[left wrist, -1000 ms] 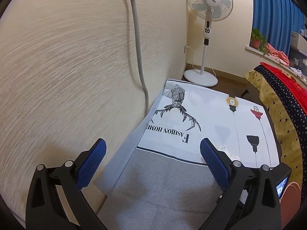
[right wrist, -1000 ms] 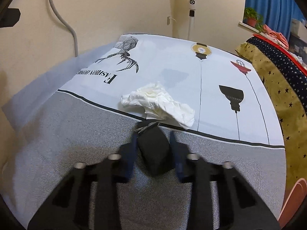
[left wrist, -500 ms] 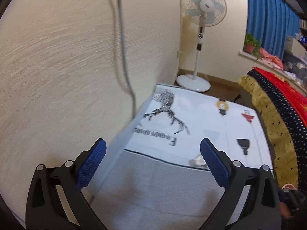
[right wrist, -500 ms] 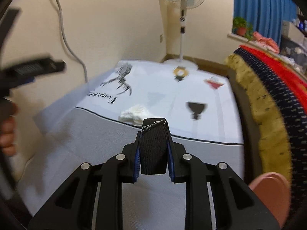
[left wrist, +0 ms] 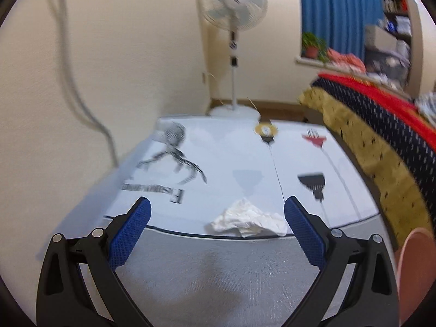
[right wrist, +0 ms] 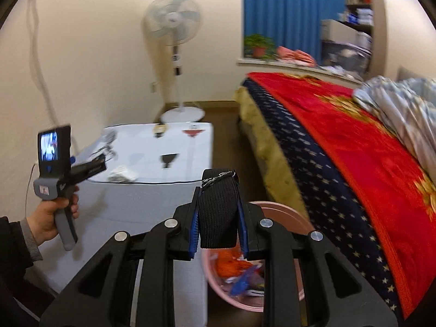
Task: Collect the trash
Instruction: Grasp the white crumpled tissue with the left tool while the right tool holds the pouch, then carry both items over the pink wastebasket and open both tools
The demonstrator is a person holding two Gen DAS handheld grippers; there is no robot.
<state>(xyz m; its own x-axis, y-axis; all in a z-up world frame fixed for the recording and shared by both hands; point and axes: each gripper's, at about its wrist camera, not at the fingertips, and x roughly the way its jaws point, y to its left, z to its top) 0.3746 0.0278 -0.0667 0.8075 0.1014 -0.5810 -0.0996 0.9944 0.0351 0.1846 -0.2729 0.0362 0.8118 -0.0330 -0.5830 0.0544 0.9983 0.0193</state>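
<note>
1. While the view swings, the bed (right wrist: 340, 147) fills the right side, draped in a red and navy starred blanket, with a standing fan (right wrist: 174, 41) in the corner and blue curtains (right wrist: 283, 11) behind.
2. Next in size, the surface (left wrist: 218, 272), under a grey and white printed cloth, runs along the wall between the fan and the camera.
3. Down on the floor between the surface and the bed sits a pink bin (right wrist: 272, 212), with orange and blue scraps showing inside.
4. Now the right hand-held gripper (right wrist: 219, 215): its blue pads are pinched narrow on a black woven strap (right wrist: 218, 207), held up above the bin's near rim.
5. Over to the left hand-held gripper (left wrist: 216, 234), gripped by a hand (right wrist: 53, 218) in a dark sleeve: jaws spread wide, nothing between the pads.
6. Smallest on show, the crumpled white tissue (left wrist: 249, 219) lies on the surface at the cloth's black border line, just ahead of the left fingers and nearer the right-hand pad, untouched.
</note>
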